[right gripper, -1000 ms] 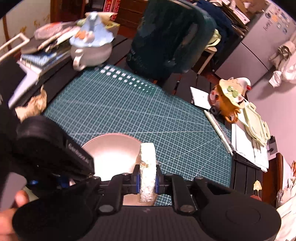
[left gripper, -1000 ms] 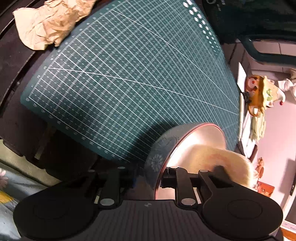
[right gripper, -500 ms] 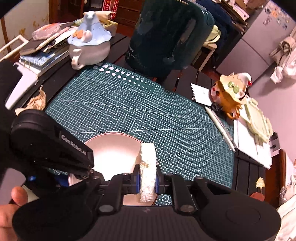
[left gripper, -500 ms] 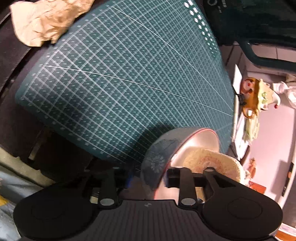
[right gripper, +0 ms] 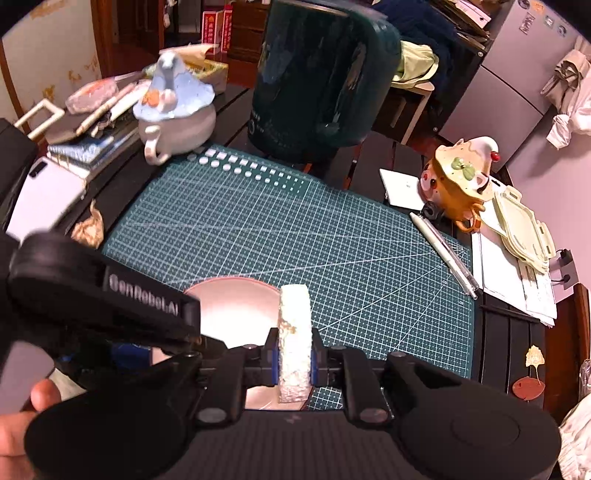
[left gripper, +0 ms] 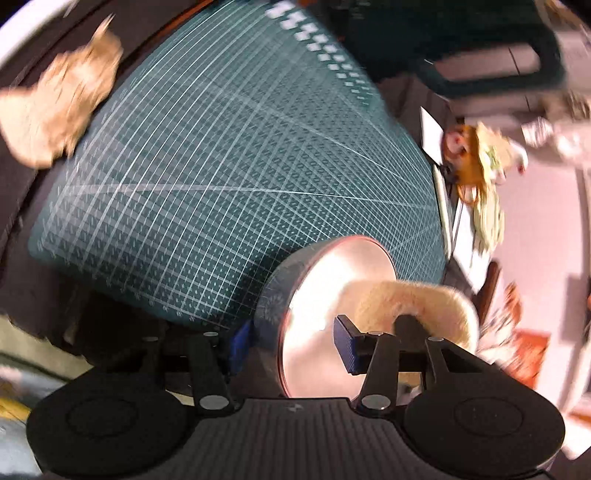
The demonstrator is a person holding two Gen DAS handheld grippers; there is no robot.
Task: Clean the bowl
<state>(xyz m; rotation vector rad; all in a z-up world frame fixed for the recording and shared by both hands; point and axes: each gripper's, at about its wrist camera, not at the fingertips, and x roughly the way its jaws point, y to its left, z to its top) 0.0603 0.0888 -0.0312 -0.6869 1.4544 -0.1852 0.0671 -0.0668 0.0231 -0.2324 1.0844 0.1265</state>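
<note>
Bowl (left gripper: 334, 317) sits on the mat (left gripper: 207, 177) at its near edge: rigid, glazed, likely slick and chippable, so take it by the rim wall. Left gripper (left gripper: 291, 343) straddles that wall, jaws having just opened, pads clear. Right gripper (right gripper: 293, 356) jaws clamp the soft, light sponge (right gripper: 294, 325) above the bowl.

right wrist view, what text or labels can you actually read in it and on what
"GenRoboLAI", as far as it reads, in pale letters on the black body of the left gripper.
Red boxes on the far shelf: print too small to read.
Dark green container: a faint mark low on its front, not readable.
Stickers on the grey cabinet: too small.
Cutting mat: grid lines only, no readable numbers.
</note>
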